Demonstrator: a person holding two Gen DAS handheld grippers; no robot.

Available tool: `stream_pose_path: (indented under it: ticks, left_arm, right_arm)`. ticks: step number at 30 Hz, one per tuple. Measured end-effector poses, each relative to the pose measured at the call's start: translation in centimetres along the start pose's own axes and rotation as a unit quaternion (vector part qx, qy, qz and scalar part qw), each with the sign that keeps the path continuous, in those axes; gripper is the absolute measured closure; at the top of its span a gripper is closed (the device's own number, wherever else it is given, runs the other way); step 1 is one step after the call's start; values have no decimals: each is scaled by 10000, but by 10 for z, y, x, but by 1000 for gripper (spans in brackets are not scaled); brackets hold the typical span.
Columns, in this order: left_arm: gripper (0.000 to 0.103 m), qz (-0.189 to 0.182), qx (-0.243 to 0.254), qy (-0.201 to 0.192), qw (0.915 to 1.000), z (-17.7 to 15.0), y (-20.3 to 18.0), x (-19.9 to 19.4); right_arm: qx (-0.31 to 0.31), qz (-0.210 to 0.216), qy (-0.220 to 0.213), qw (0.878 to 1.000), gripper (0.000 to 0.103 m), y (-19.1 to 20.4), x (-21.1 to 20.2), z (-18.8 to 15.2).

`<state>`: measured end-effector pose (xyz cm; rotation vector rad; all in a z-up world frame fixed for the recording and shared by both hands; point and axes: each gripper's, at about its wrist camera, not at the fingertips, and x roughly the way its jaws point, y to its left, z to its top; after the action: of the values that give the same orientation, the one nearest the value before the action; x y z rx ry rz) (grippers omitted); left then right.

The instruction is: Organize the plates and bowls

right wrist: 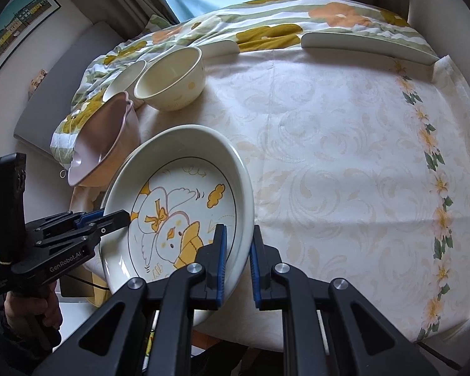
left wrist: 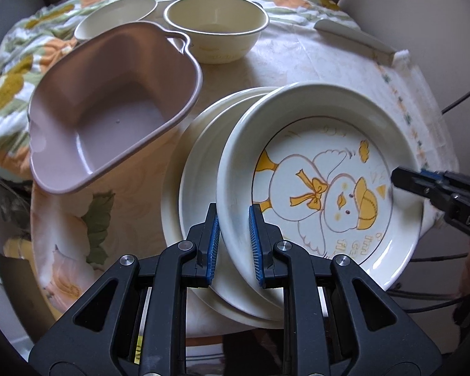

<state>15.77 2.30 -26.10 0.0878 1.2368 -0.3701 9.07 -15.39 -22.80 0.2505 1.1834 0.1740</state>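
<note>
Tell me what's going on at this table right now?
A person holds the duck plate with both grippers: the left gripper is clamped on its near rim, the right gripper on the opposite rim. The plate sits tilted over a plain plate already on the tablecloth. A pink bowl and two cream bowls wait beside them.

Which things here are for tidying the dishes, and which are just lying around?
For the job: duck plate, plain plates beneath it, pink bowl, two cream bowls.

Just lying about: floral quilt, framed picture.
</note>
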Motion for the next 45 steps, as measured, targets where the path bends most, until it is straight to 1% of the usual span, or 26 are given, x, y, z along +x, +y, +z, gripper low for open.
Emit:
stream_pose_path:
  ticks: [5,6,8,11,14,17,19,22,29,31,40,41,43,44,45]
  left_arm:
    - [87,280,198,-60,9994,0,-7,-1]
    - [87,416,309,-97,9986,0,-11,-1]
    - [87,592,446,-161,9971,-1,-14,-3]
    - [87,882,663,-269,9935,-3,-20,-4]
    - [86,1108,806,-325,9900,-7,-24,-5]
    - [86,1349,979,-368,9853,-9,-28,-6]
    - [86,1592,1204,-419,9790,-12,-34,-7]
    - [86,1847,1447,-473,9709,-15,-41,-5]
    - [87,1938,1383,-521,9698,-11,-34,-6]
    - [87,1868,1322,-514,9721,-10,-33,-6]
    - [85,1788,1184,-466,9756,-8,-31,-6]
    - [81,1777,1184,-439,9759,-7,-32,-5]
    - [64,1695,1164,-379,9779,-6,-33,-3]
    - [41,1697,1157,-350,9781,-6,-35,-1]
    - [28,1743,1161,-382,9771,-7,-37,-2]
  right_arm:
    - [-87,-139,8,9999,90,4,1,1]
    - [-123,-178,7,9998,90,5,1,1]
    - [-296,-318,4,9991,90,10,2,0]
    - [-746,-665,-34,9950,90,22,5,-3]
    - [-855,-763,-26,9934,90,26,9,-3]
    - [-932,-837,-13,9921,90,28,11,-3]
    - [-948,-866,-7,9917,90,29,12,-3]
    - [-904,-901,-36,9918,90,30,13,-5]
    - [-924,-987,-76,9908,90,33,17,-7]
    - [-947,-987,-85,9906,90,35,16,-6]
    - [-942,-984,-84,9906,90,35,17,-7]
    - [-927,-974,-85,9909,90,35,17,-6]
    - [-893,-950,-81,9914,90,34,17,-7]
    - [-884,-933,-78,9917,90,34,16,-7]
    - [-869,-900,-70,9921,90,34,16,-7]
